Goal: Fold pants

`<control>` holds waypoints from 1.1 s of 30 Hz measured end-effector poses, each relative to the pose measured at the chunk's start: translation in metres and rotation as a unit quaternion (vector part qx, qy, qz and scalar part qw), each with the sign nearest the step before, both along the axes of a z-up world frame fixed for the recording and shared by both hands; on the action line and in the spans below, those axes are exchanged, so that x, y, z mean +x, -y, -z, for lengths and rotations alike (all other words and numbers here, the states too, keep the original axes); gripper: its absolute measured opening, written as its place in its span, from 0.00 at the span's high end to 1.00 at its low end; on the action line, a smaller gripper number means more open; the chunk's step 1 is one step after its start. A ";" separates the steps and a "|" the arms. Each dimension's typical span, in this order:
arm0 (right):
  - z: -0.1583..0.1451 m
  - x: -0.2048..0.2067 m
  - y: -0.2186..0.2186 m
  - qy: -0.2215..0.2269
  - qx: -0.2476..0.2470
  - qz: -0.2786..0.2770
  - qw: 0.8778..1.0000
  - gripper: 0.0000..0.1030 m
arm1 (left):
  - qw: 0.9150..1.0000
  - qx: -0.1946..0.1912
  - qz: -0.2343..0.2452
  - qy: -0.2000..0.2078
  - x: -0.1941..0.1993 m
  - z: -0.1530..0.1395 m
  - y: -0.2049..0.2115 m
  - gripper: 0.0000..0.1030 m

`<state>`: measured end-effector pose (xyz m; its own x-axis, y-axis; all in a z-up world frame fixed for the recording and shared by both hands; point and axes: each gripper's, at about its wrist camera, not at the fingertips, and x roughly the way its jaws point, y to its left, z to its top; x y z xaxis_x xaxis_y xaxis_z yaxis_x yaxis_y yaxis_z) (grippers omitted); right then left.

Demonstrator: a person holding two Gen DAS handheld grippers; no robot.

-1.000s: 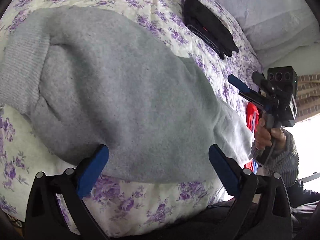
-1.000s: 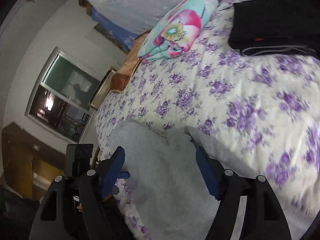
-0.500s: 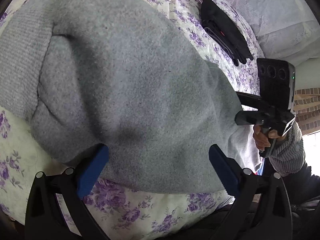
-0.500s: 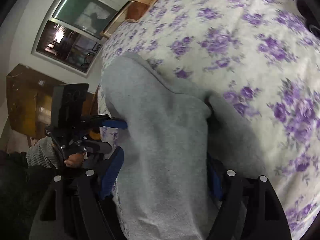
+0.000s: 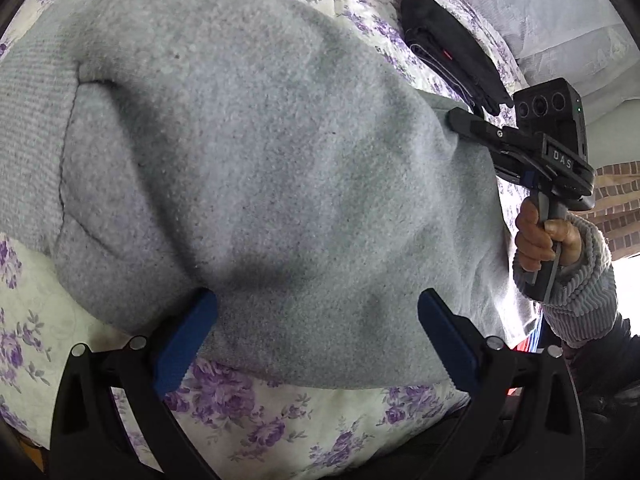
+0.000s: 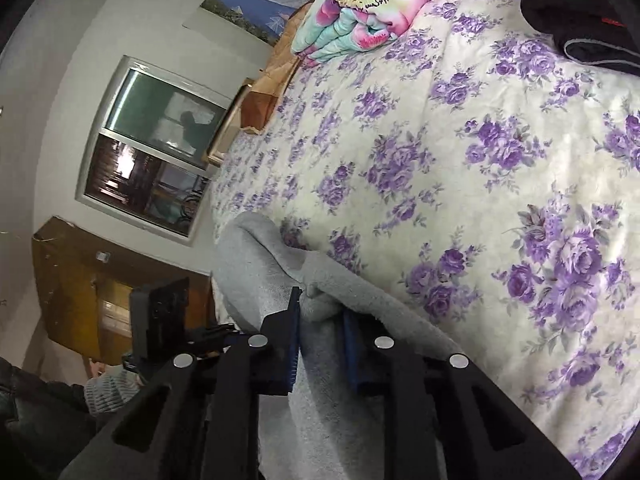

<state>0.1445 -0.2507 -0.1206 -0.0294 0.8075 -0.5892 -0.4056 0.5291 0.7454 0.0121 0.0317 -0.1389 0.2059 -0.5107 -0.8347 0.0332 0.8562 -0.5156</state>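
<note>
A: Grey pants (image 5: 280, 168) are spread on the flowered bedspread (image 5: 248, 412), near the bed's front edge, ribbed waistband at the left in the left wrist view.

B: Right tool (image 6: 320, 336)?

A: Blue pads pressed together w/ a bunch of grey cloth pinched between them. That's the pants' right end. You can see it from the other side too (image 5: 456, 118), nose buried in the fabric edge.

B: And the left tool (image 5: 316, 328)?

A: Wide apart, nothing in it. Pads sit just over the near hem, one each side, cloth not caught.

B: So mid-grab, I'd guess. One end held, other not yet.

A: Looks like it. To do it well: left should bite the near edge through both layers, not just the top one, then both ends lift together so the fold lands square. Fleece is thick & floppy, so a shallow pinch prob slips.

B: Anything in the way?

A: Folded black clothes (image 5: 448, 52) farther back on the bed, well apart. A bright flowered bundle (image 6: 368, 4) by the headboard. Neither's close.

B: Risk?

A: Dragging the bedspread up w/ the pants. Keep the pads on grey only.
</note>
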 end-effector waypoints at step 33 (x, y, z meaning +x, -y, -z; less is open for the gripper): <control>-0.020 -0.034 -0.051 0.199 -0.256 0.033 0.945 0.88 | 0.997 0.070 -0.004 0.023 -0.001 -0.019 0.005 0.05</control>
